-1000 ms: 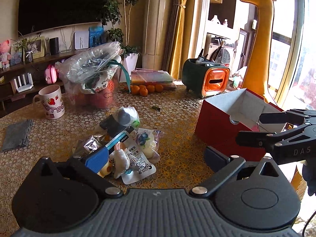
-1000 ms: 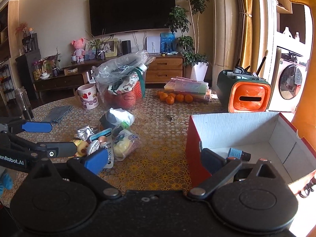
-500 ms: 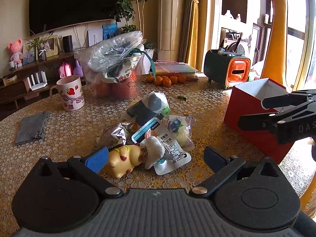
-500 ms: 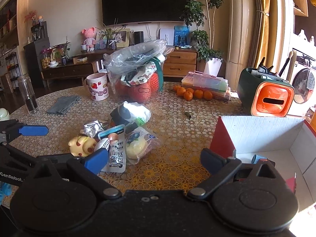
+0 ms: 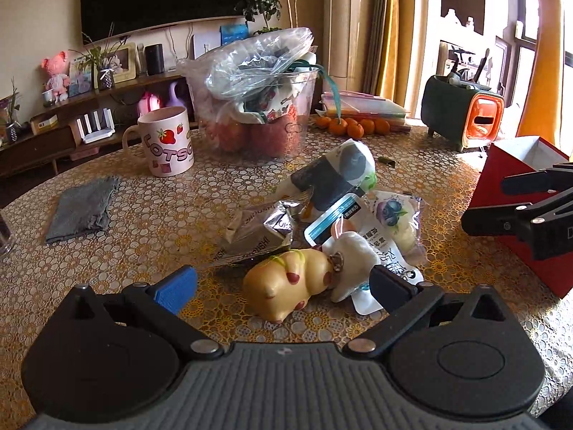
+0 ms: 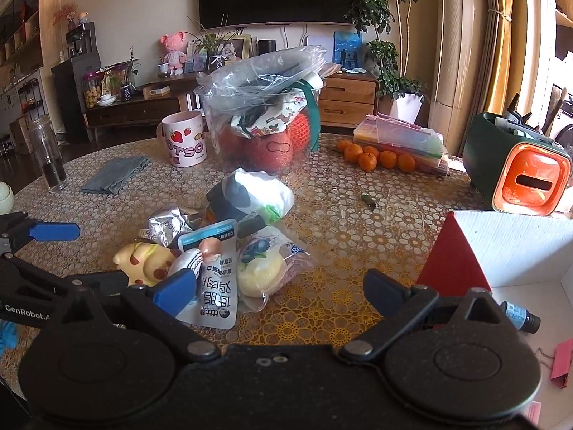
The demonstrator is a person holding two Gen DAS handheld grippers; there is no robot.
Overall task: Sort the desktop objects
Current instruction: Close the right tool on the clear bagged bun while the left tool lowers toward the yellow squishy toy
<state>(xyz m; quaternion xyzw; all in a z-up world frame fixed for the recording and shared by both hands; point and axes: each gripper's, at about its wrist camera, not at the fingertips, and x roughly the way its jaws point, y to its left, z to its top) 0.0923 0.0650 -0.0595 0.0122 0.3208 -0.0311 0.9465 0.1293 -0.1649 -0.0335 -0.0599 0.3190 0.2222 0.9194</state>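
Note:
A pile of small objects lies mid-table: a yellow spotted plush toy [image 5: 286,286] [image 6: 145,261], a white plush [image 5: 352,254], a silver foil pack [image 5: 256,236], a white snack pouch [image 6: 215,279], a blueberry bun pack [image 6: 266,265] and a black-and-white soft bag [image 5: 335,173]. My left gripper [image 5: 283,286] is open, its fingers on either side of the yellow toy, close to it. My right gripper [image 6: 279,288] is open and empty, between the pile and the red box [image 6: 454,261]. The box holds a small bottle [image 6: 519,317].
A strawberry mug [image 5: 168,141], a plastic tub with a bag [image 5: 258,107], a grey cloth [image 5: 80,209], a glass [image 6: 48,157], oranges [image 6: 376,157] and a green-orange holder [image 6: 519,170] stand further back. The right gripper shows at the left wrist view's right edge [image 5: 519,215].
My left gripper has moved left and forward onto the pile, so the yellow toy now sits between its fingers. My right gripper has swung left, away from above the box.

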